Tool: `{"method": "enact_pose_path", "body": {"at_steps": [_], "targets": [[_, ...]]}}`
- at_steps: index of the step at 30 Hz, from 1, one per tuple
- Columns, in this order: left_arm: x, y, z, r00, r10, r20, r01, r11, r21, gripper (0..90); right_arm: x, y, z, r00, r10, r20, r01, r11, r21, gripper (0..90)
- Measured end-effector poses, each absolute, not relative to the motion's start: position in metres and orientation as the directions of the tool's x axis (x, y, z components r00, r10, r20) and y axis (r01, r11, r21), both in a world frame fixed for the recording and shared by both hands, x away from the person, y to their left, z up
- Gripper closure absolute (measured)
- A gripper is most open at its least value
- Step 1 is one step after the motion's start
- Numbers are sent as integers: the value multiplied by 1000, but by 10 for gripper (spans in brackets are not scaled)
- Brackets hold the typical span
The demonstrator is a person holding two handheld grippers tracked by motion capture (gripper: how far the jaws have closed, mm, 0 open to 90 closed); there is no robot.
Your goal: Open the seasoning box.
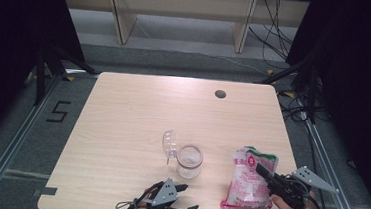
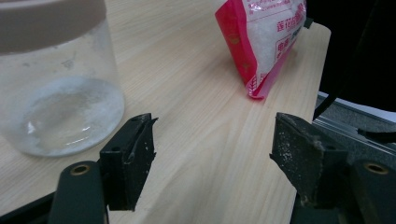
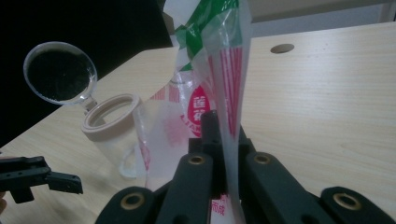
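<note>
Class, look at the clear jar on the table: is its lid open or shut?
Open: the jar stands upright, its hinged lid flipped up beside the mouth.

Jar (image 1: 189, 161) sits mid-table (image 1: 133, 110), its hinged lid (image 1: 169, 144) open to its left. Bag (image 1: 249, 179) lies right of jar, near table's right edge. Cable hole (image 1: 220, 93) far behind both.

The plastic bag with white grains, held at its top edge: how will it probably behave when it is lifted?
The bag is thin film, pinched flat in the right gripper, so it will probably sag and fold. The white grains sit low, so it may swing, bottom-heavy. The smooth film might slip between the jaws.
</note>
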State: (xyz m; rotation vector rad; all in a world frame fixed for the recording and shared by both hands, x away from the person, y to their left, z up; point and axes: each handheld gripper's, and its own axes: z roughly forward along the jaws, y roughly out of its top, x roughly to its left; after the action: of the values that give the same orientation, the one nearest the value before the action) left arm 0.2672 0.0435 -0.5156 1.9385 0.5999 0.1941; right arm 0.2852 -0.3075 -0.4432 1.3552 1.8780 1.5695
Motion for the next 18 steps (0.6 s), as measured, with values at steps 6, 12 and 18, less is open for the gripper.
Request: {"method": "enact_pose_path", "body": {"at_steps": [6, 12, 18], "targets": [[270, 38, -515, 862, 489, -131, 319, -323, 891, 295, 291, -297, -435, -514, 807, 291, 428, -53, 902, 900], [276, 32, -512, 864, 487, -128, 316, -327, 891, 296, 300, -285, -421, -535, 806, 252, 413, -11, 911, 900], [281, 20, -514, 863, 490, -119, 312, -333, 890, 298, 304, -275, -405, -536, 811, 237, 402, -2, 916, 900]]}}
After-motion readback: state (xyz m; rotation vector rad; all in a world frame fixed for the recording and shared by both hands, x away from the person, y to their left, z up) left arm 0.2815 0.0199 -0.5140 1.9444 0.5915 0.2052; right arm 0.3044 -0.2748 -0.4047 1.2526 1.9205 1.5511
